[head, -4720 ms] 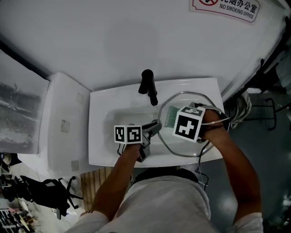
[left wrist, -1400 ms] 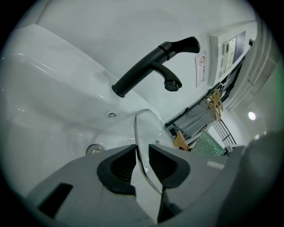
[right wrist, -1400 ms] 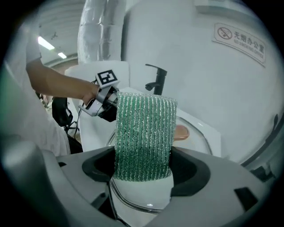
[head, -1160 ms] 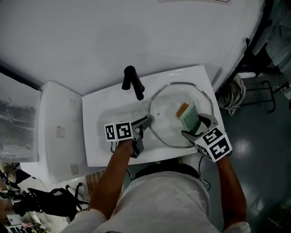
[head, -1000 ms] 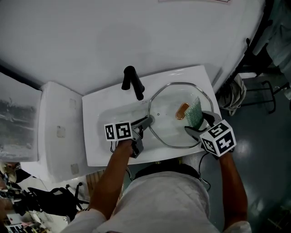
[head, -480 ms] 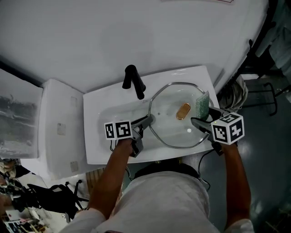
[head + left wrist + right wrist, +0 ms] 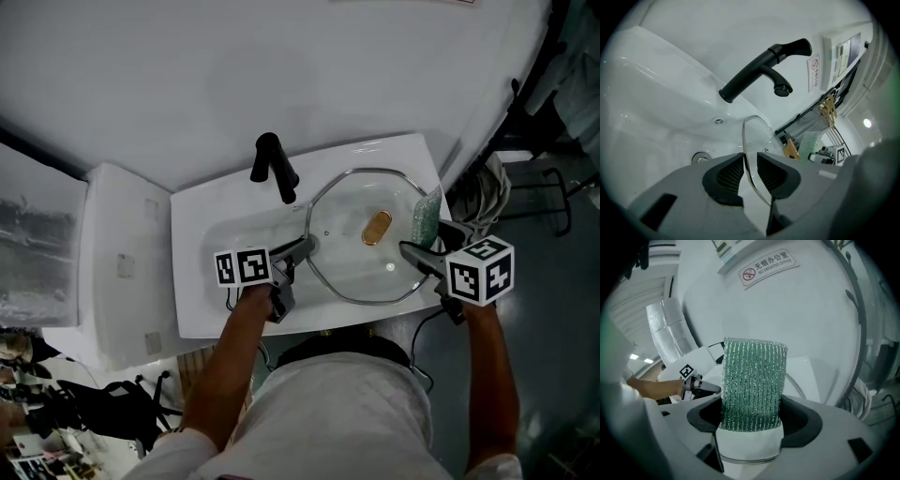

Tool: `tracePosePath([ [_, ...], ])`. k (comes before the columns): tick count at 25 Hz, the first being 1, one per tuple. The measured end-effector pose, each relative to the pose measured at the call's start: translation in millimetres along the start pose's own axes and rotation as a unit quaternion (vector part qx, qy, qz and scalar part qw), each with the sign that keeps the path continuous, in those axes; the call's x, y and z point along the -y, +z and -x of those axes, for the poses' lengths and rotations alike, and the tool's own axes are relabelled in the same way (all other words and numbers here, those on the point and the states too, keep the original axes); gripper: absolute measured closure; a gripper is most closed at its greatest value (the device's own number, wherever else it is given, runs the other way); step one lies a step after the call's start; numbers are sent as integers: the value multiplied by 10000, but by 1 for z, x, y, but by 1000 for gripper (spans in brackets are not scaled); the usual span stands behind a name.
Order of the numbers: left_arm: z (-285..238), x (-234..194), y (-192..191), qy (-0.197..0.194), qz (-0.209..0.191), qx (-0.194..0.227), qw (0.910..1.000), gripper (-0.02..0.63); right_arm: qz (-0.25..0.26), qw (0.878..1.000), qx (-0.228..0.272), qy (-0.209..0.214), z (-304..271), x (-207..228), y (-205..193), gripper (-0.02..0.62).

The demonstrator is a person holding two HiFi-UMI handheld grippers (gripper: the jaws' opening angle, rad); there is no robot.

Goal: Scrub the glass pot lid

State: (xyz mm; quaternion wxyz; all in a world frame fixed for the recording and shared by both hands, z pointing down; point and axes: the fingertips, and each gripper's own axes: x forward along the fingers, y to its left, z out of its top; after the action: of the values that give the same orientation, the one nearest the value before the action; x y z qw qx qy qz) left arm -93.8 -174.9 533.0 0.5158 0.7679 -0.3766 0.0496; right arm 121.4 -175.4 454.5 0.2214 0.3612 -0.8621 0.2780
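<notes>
The left gripper (image 7: 302, 251) clamps the near-left rim of the glass pot lid (image 7: 352, 267), steadying it tilted over the sink (image 7: 197, 281) for scrubbing. The right gripper (image 7: 429, 240) pinches a green scrubber (image 7: 752, 380) at the lid's right edge, seemingly off the glass.

Only readable bit is the sign (image 7: 766, 264) up on the white wall (image 7: 820, 315): red no-smoking symbol, "无烟办公室", and "NO SMOKING OFFICE" printed underneath.

One glass lid (image 7: 361, 267), one green sponge (image 7: 424, 214), one faucet (image 7: 274, 169), one sink (image 7: 199, 286), two grippers (image 7: 304, 249) (image 7: 429, 236)
</notes>
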Motion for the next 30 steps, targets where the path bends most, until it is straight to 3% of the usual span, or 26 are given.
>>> tracePosePath([
  [7, 0, 0, 0, 4, -18, 12, 10000, 505, 1122, 9924, -348, -363, 0, -35, -9, 247],
  [17, 0, 0, 0, -2, -22, 15, 10000, 506, 2477, 9622, -931, -642, -18, -88, -32, 247],
  [25, 1, 1, 1, 2, -14, 26, 10000, 506, 3138, 9358, -1429, -728, -39, -115, -58, 247],
  [30, 1, 1, 1, 11, -22, 28, 10000, 506, 3320, 9254, -1654, -784, -47, -120, -72, 247],
])
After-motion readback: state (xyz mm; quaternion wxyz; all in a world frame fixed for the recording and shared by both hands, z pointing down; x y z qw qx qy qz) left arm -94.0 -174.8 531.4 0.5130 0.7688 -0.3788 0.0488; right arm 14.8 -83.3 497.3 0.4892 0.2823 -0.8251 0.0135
